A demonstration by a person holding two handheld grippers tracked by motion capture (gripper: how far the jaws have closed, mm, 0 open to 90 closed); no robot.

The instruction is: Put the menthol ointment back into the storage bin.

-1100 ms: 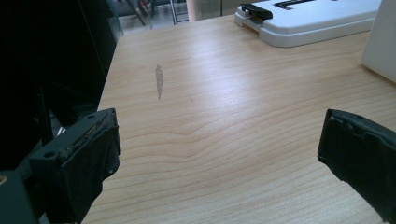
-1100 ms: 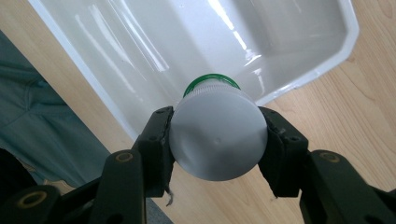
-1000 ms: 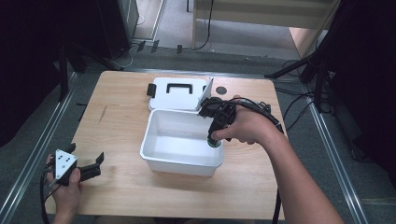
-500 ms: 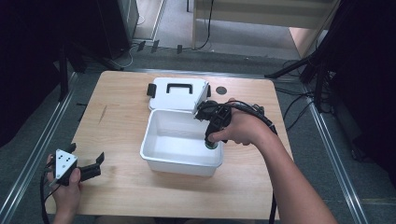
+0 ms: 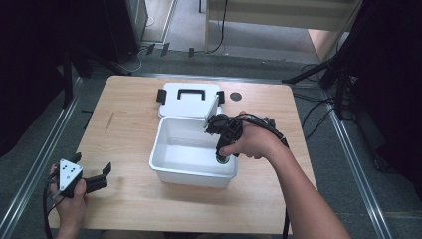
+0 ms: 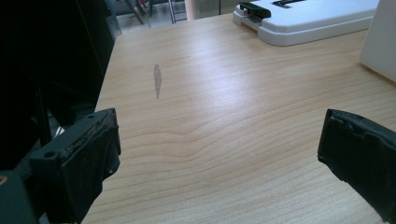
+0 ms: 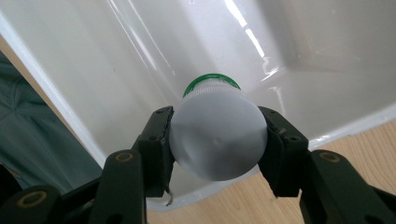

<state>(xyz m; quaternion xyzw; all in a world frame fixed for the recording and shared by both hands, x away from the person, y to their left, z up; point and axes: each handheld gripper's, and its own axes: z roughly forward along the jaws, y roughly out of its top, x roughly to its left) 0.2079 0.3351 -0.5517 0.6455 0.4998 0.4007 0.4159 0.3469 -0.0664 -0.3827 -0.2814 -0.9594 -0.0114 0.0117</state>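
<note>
— Since a second ago, what has shifted around the white bin (image 5: 164, 149)?

— Only the right gripper (image 5: 222, 158): it has dropped lower and come toward the bin's near right corner. Bin, lid and left hand lie as before.

— Start with the biggest thing.

— Wooden table (image 5: 129, 199) under everything, with the bin about at its middle. Flat on the wood just behind the bin is the white lid (image 5: 189, 99), black handle up, a black latch at each end.

— And the right gripper, against the bin?

— It points down into the bin at the right wall, near the front corner. Its jaws are closed on a small white bottle (image 7: 217, 140), one pad on each side of the body. The bottle's green cap (image 7: 211, 80) points away from the gripper toward the bin floor. I cannot tell whether the cap touches the floor.

— The left gripper?

— Well apart from the bin, at the table's near left edge. In the left gripper view its jaws stand wide apart over bare wood with nothing between them; the left gripper (image 5: 94, 177) points toward the bin.
</note>
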